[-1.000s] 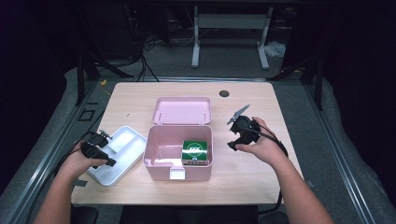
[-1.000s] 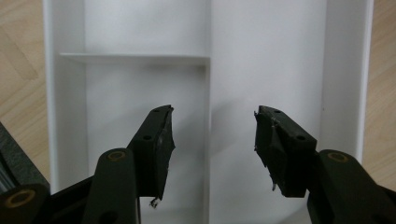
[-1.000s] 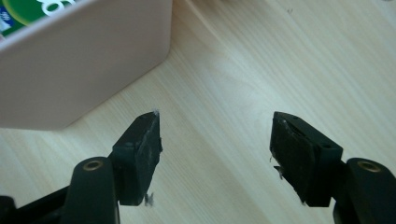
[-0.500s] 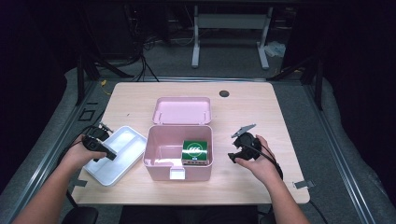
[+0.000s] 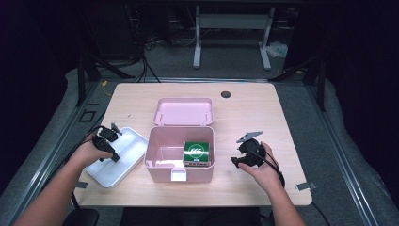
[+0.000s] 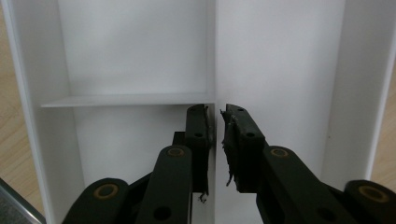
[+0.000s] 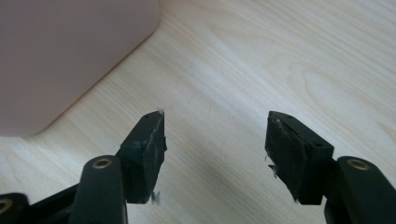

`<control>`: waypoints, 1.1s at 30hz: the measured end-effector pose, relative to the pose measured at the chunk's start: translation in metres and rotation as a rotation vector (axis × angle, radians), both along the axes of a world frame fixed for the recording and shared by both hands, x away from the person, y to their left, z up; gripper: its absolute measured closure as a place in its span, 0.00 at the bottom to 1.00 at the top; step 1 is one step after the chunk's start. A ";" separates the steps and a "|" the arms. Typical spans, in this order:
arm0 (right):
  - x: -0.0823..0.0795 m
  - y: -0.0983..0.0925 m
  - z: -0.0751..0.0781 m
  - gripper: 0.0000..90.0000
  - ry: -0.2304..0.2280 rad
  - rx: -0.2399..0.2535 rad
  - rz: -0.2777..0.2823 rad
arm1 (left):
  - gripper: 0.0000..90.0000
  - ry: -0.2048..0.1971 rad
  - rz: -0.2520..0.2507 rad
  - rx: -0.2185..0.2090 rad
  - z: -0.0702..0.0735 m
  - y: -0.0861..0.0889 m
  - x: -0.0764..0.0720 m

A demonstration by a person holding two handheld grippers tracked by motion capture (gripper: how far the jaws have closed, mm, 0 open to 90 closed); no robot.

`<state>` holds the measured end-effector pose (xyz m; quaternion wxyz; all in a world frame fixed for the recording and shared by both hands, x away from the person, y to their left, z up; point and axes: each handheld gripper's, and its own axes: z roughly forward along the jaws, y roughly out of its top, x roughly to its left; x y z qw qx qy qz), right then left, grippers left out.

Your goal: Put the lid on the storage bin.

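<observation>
Grippers at a white tray and a pink box

Left gripper (image 6: 216, 140), jaws just closing, pinches the upright divider wall of the tray (image 5: 123, 155), which lies left of the open box (image 5: 162, 160); right gripper (image 7: 215, 149) hovers over bare table (image 7: 289, 56) right of the box, jaws spread, nothing between them

In the left gripper view, the white plastic divided tray (image 6: 280, 56) runs off the top and bottom edges, so its full outline cannot be told, and the left claw (image 6: 216, 135) covers the lower stretch of its centre partition; whether the pads press on that wall is too close to tell. In the right gripper view, the pink plastic storage box (image 7: 70, 51) is cut off at the top and left edges. In the high view, the lettering on the green carton (image 5: 196, 151) inside the box is too small to read.
</observation>
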<state>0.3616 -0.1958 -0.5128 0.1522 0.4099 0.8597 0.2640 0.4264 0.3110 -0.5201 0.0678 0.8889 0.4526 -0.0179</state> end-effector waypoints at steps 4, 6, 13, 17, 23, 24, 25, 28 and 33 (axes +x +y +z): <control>0.000 0.001 -0.005 0.42 0.006 -0.016 0.008 | 0.91 0.011 -0.006 0.018 -0.002 -0.002 0.002; -0.001 0.002 -0.005 0.42 -0.001 -0.022 0.003 | 0.92 0.013 -0.001 0.022 -0.003 -0.002 0.003; -0.001 0.004 -0.013 0.42 0.027 -0.018 0.007 | 0.97 0.022 0.005 0.020 -0.005 -0.002 0.005; -0.001 0.003 -0.014 0.42 0.024 -0.012 0.006 | 0.98 0.009 0.000 0.044 -0.005 -0.005 0.003; -0.001 0.002 -0.014 0.42 0.024 -0.003 0.003 | 0.99 0.005 0.000 0.069 -0.005 -0.008 0.002; -0.001 0.001 -0.014 0.42 0.023 -0.005 0.005 | 0.99 0.009 0.000 0.067 -0.005 -0.008 0.003; -0.002 0.001 -0.014 0.42 0.022 -0.006 0.003 | 0.99 0.011 0.003 0.065 -0.005 -0.008 0.003; -0.002 0.001 -0.014 0.42 0.021 -0.004 -0.003 | 0.99 0.010 0.001 0.066 -0.004 -0.007 0.004; -0.001 0.000 -0.015 0.42 0.023 -0.002 -0.001 | 0.99 0.023 0.008 0.069 -0.002 -0.005 0.006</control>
